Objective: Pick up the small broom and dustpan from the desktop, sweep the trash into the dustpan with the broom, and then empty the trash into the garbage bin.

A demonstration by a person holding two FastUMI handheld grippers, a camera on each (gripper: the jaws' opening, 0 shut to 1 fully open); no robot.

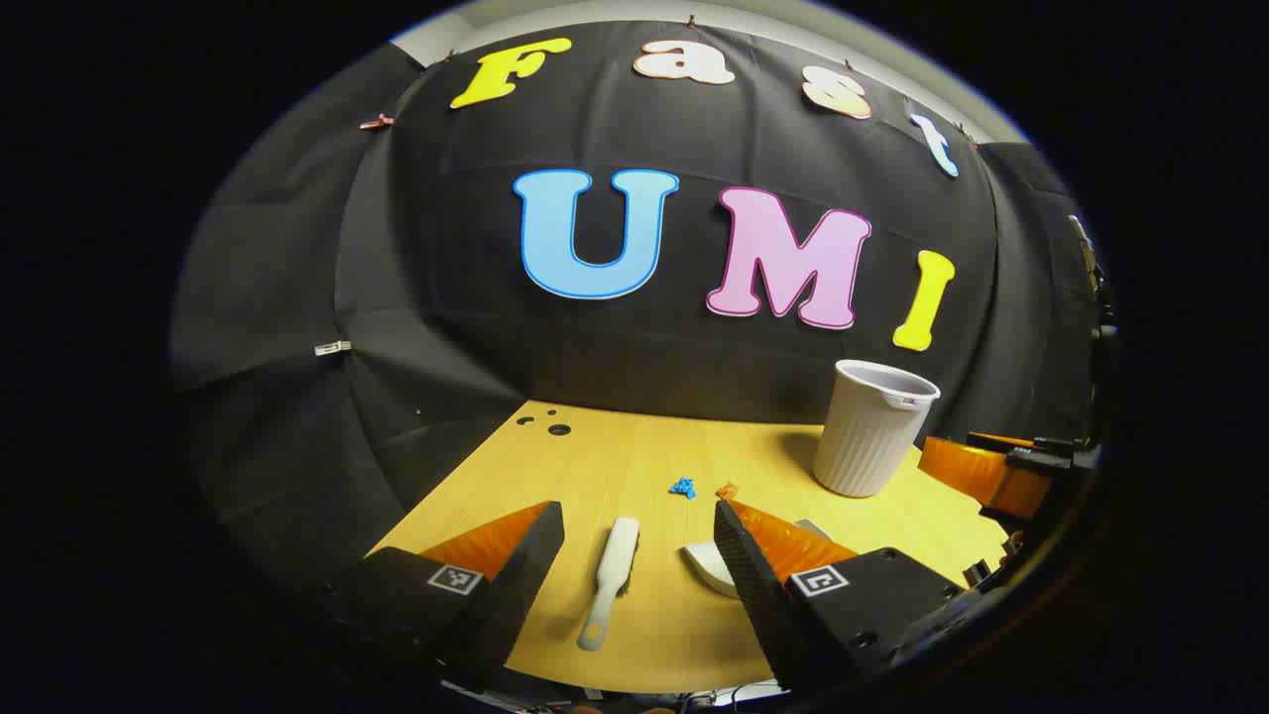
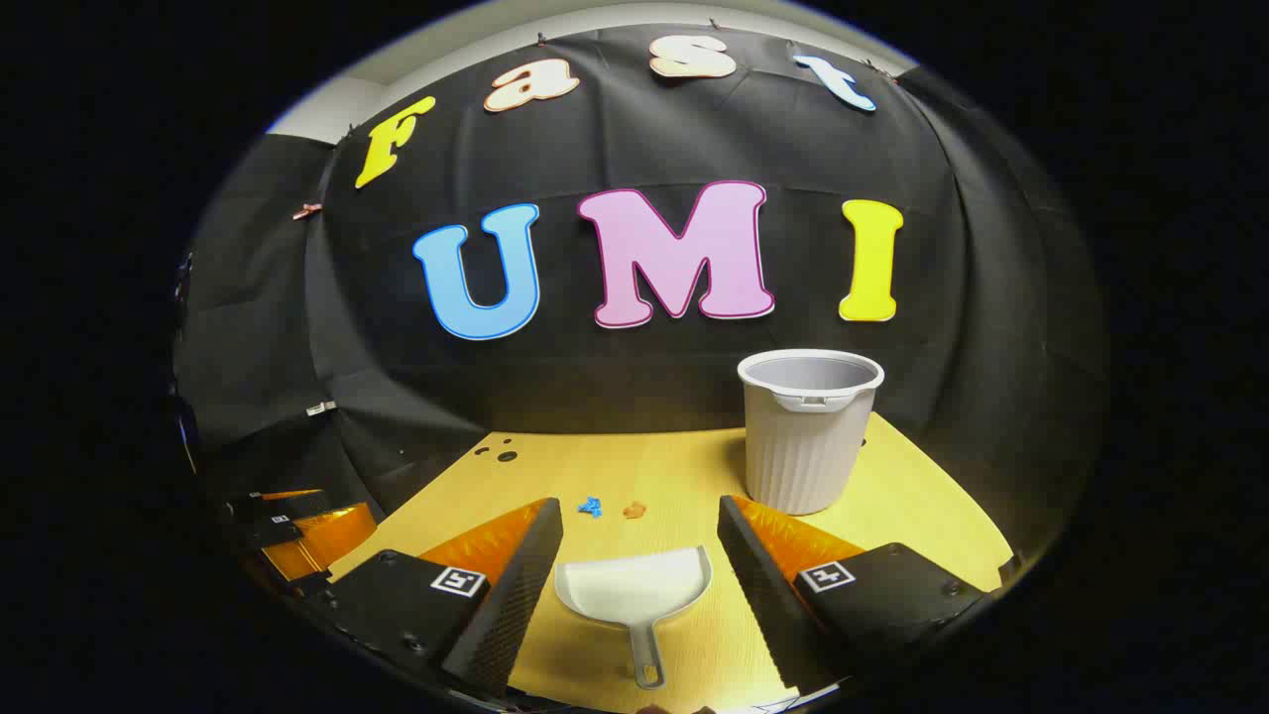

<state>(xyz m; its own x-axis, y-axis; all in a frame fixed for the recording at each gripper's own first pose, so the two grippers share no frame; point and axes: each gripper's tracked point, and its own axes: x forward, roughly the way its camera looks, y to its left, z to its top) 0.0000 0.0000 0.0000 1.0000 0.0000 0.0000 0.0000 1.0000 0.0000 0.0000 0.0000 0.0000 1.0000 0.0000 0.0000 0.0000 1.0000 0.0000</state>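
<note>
The bench (image 2: pixel 892 496) carries all task items, listed here from largest to smallest.

Garbage bin (image 2: pixel 805 436): stands upright at the bench's 1 o'clock in the right gripper view, mouth open. Ribbed plastic wall; judged light and easy to tip if knocked. No grasp is needed.

Dustpan (image 2: pixel 634 587): lies flat between the jaws of the right gripper (image 2: pixel 639 535), pan toward 12 o'clock, handle toward 6 o'clock. Judged thin rigid plastic, light and smooth. Take hold on the narrow handle, near the pan, to limit swing.

Small broom (image 1: pixel 610 580): lies flat between the jaws of the left gripper (image 1: pixel 639 526), long axis running 12 to 6 o'clock. Judged light and stiff in the handle, soft at the bristles. Grasp mid-handle.

Trash: a blue scrap (image 1: pixel 682 487) and an orange scrap (image 1: pixel 728 490) lie near each other at 12 o'clock beyond both tools. Judged nearly weightless; sweep gently.

Both grippers stand wide open, holding nothing.
</note>
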